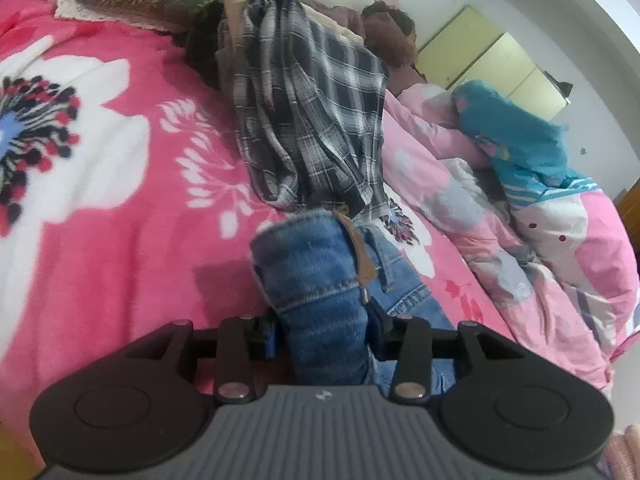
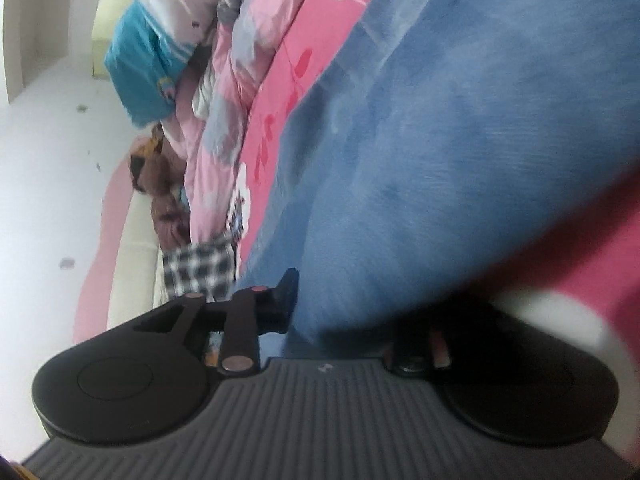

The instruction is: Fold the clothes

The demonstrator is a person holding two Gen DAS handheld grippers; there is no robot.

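While the folded jeans (image 1: 320, 280) lie on the pink flowered blanket (image 1: 120, 200), we see our left gripper (image 1: 322, 332) pinching their near end; our right gripper (image 2: 340, 312) is buried in denim, grip impossible to tell.

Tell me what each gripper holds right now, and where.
The left gripper has the jeans between its fingers at a folded waistband edge. For the right gripper, against the denim, I cannot tell.

jeans (image 1: 316, 280): faded denim | blanket (image 1: 120, 160): fleecy, seemingly | shirt (image 1: 312, 120): woven plaid
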